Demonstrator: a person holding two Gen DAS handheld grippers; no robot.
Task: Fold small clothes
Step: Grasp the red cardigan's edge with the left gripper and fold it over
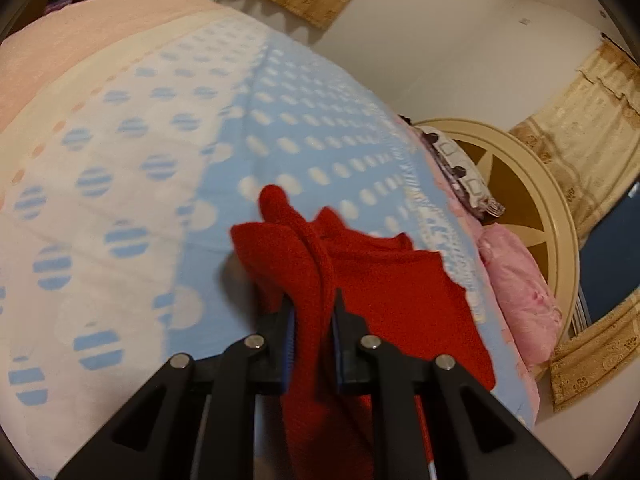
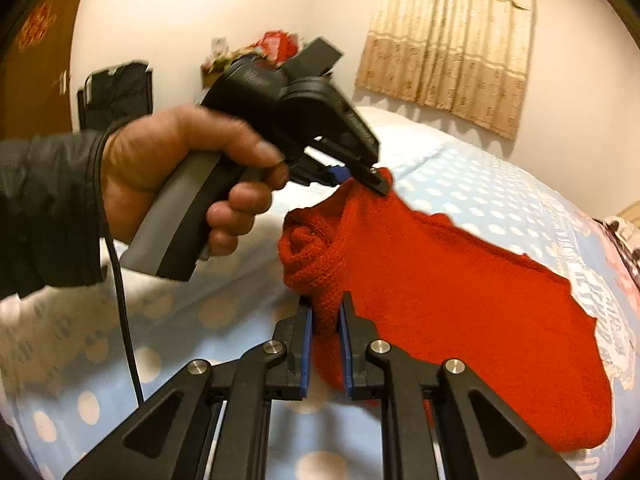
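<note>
both the left gripper (image 1: 314, 312) and the right gripper (image 2: 326, 316) pinch the red knit garment (image 2: 460, 312) above the dotted blue blanket (image 1: 160, 184).

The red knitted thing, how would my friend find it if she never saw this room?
Look at the big bed with the blue dotted blanket. The red knitted garment lies on it near the lacy edge, pinched by the left claw and the right claw. It is the only bright red, woolly thing on the bed.
</note>
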